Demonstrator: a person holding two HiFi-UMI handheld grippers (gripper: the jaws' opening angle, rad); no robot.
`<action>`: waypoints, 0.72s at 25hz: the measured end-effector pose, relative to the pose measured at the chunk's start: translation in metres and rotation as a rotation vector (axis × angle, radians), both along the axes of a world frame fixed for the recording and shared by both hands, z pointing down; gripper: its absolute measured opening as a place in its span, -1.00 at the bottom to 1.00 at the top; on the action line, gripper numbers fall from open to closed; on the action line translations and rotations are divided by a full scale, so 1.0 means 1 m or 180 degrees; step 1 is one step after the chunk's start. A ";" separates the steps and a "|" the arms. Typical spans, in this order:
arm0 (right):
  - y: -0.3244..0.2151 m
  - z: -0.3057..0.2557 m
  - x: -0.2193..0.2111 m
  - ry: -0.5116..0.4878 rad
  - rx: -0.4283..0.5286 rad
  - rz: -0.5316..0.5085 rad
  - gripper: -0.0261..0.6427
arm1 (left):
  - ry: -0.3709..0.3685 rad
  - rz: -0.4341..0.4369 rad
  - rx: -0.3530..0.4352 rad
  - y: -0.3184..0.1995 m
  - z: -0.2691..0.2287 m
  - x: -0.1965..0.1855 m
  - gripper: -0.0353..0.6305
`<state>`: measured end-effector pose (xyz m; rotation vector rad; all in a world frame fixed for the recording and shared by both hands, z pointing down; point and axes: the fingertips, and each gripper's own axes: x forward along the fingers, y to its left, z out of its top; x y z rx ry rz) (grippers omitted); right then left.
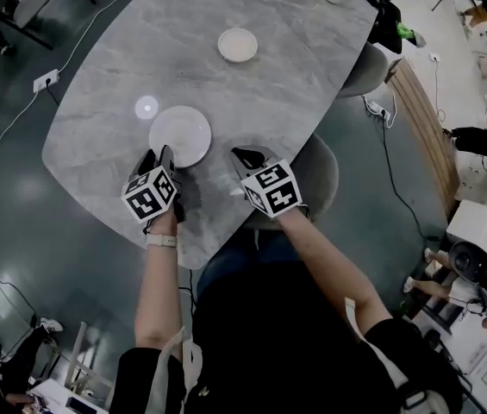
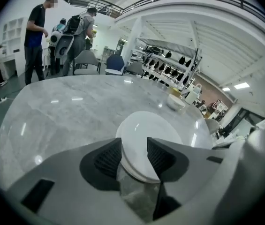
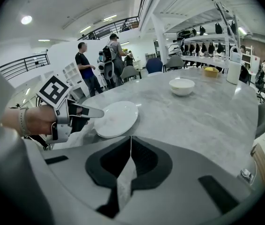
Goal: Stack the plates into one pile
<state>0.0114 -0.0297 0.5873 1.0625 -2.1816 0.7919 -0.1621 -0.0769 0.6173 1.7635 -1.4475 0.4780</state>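
The left gripper (image 1: 159, 156) stood with jaws parted about the near rim of the large white plate (image 1: 180, 134), its pads not seen to press. The right gripper (image 1: 247, 156), closed and empty, hung just beside that plate over the marble table (image 1: 303, 102). The smaller white dish (image 1: 238, 44) lay well apart, beyond the plate, and the left gripper was the nearer to it; no writing was legible.

A plate (image 1: 180, 134) is set on the table (image 1: 295, 84) near its front edge. A smaller dish (image 1: 238, 45) is placed farther back, to the right. The plate's near rim is straddled by the left gripper (image 1: 160, 155); the right gripper (image 1: 245, 156) is held just right of the plate.
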 end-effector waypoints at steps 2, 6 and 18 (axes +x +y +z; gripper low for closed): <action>0.000 -0.001 0.002 0.0001 0.0008 0.0019 -0.87 | -0.0079 0.0045 0.0008 0.000 0.000 0.001 -0.38; 0.003 -0.004 0.007 -0.0004 0.0017 0.0061 -0.87 | -0.0175 0.0113 0.0000 0.002 -0.002 0.007 -0.26; -0.001 -0.035 0.025 -0.0040 0.0173 0.0156 -0.87 | -0.0143 0.0256 0.0174 -0.003 -0.033 0.029 -0.19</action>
